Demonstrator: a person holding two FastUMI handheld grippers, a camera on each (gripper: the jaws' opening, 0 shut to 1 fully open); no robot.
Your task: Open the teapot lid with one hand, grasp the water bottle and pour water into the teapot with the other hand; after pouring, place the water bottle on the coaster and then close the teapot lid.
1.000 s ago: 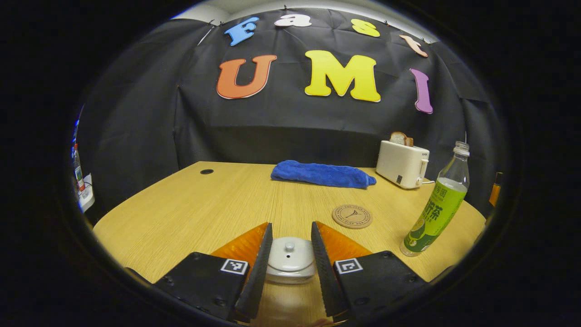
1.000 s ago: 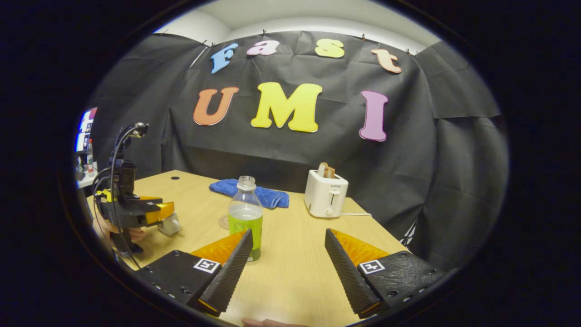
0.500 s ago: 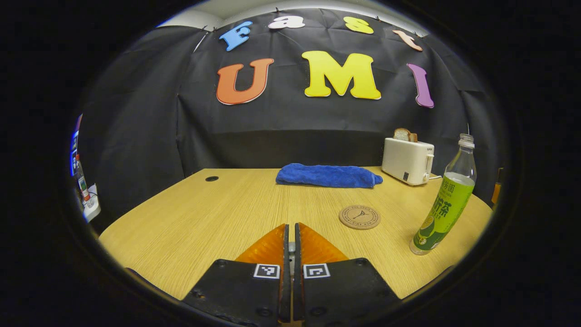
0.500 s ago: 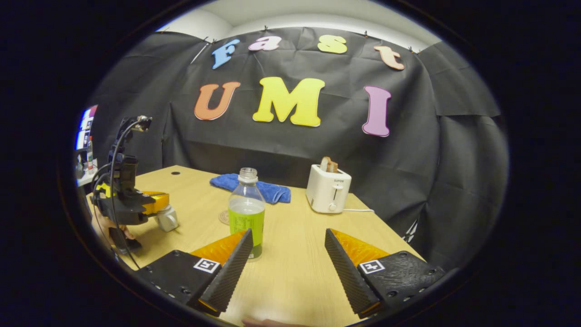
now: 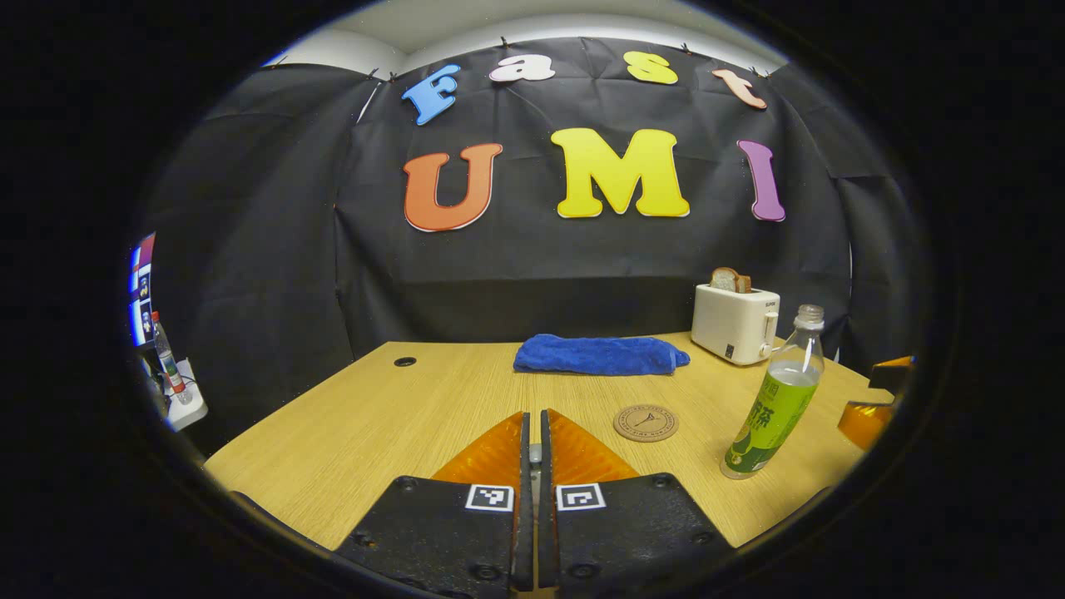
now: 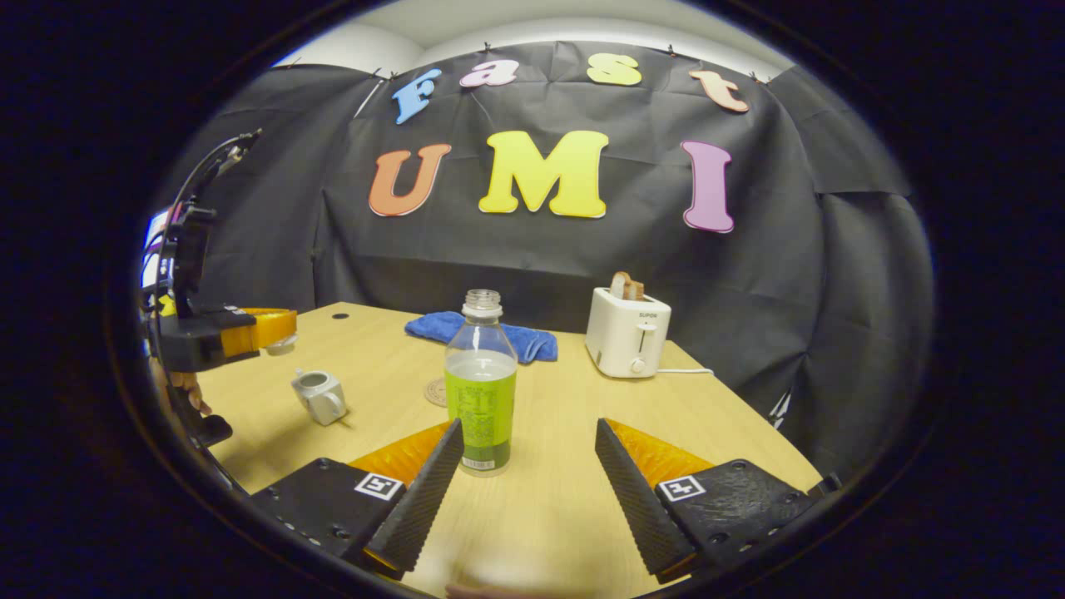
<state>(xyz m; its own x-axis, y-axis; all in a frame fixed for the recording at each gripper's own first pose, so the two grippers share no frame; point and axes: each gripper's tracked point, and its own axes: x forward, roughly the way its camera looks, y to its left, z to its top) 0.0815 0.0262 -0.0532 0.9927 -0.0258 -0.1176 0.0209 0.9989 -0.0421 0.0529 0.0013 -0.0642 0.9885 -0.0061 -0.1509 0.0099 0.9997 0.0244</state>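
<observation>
Two grippers: one raised holding the lid, one low in front of the bottle
Right gripper (image 6: 524, 491): jaws spread wide, nothing between them, low over the table (image 6: 549, 516)
Bottle (image 6: 480, 383): uncapped, upright on the table, long axis vertical, just ahead of the right gripper's jaws and a little toward its left finger; in the left gripper view the bottle (image 5: 774, 398) stands off to the right, well apart from that gripper
Nearer hand: the right gripper is plainly the nearer to the bottle; judged, the coming grasp calls for a short push forward with a slight shift left so the body sits between the fingers
Teapot (image 6: 319, 395): small, pale, open at the top, on the table to the left, below and apart from the left gripper
Left gripper (image 5: 534, 466): jaws pressed almost together, a pale sliver in the slit; in the right gripper view the left gripper (image 6: 270, 330) is held up over the table with the lid (image 6: 281, 344) pinched at its tips
Coaster (image 5: 646, 423): round, flat, just left of the bottle in the left gripper view, bare
Cloth (image 5: 601, 355): blue, folded, at the far edge
Toaster (image 6: 627, 341): white, bread in the slot, far right corner
Change from half a second ago: the left gripper has risen, the lid now well above the teapot, whose mouth is uncovered; the right gripper has edged closer to the bottle, jaws as wide as before
</observation>
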